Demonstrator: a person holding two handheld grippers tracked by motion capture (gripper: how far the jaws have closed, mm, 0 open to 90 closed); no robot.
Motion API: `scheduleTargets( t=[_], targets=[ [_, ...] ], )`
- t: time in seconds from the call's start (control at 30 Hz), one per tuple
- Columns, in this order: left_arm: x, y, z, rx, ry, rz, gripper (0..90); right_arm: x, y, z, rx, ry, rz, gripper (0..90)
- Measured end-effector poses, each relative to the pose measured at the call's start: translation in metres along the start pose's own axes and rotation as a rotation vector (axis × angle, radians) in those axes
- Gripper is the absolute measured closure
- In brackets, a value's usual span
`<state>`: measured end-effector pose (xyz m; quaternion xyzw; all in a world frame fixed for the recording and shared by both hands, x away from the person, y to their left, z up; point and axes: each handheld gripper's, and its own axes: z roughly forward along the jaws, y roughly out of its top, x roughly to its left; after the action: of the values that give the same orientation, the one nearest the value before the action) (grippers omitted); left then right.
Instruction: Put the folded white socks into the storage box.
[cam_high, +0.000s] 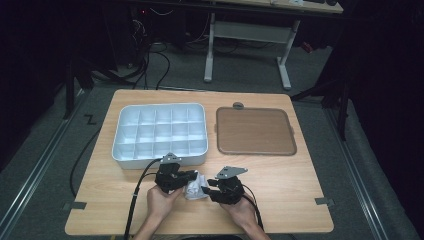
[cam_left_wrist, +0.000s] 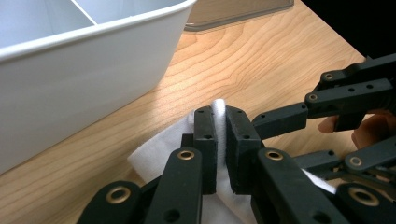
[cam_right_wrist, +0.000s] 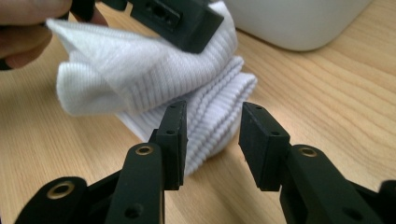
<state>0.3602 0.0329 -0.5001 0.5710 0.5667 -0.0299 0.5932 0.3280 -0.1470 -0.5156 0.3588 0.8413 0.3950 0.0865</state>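
- Left gripper (cam_left_wrist: 221, 140) clamps a fold of the white sock (cam_right_wrist: 154, 79), just in front of the compartment tray (cam_high: 159, 159)
- Right gripper (cam_right_wrist: 212, 140) hangs slack-jawed beside the sock, gripping nothing
- Folding seems underway; next, the right gripper likely needs a fresh bite on the ribbed edge

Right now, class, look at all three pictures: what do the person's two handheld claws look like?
Both the left claw and the right claw are matte black, built of linked bars joined by brass-coloured rivets, ending in two blocky rectangular jaws with small holes. Each carries a grey three-cornered plate on top, and a black cable trails back towards the person. The forearms are bare, with no sleeves.
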Motion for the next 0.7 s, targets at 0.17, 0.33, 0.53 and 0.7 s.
scheduleTargets(
  t=[0.17, 0.33, 0.53, 0.7],
  targets=[
    [0.0, -0.003, 0.003, 0.005, 0.011, 0.021, 84.2, -0.001, -0.004, 0.01, 0.031, 0.003, -0.009, 62.9],
    [0.003, -0.006, 0.006, 0.002, 0.016, 0.024, 84.2, -0.002, -0.005, 0.012, 0.034, 0.009, -0.006, 65.1],
    [0.008, -0.007, 0.011, 0.009, 0.022, 0.039, 84.3, -0.003, -0.004, 0.014, 0.035, 0.003, -0.018, 65.8],
    [0.01, -0.009, 0.012, 0.014, 0.032, 0.065, 84.4, -0.002, -0.004, 0.015, 0.029, -0.004, -0.019, 66.5]
  ],
)
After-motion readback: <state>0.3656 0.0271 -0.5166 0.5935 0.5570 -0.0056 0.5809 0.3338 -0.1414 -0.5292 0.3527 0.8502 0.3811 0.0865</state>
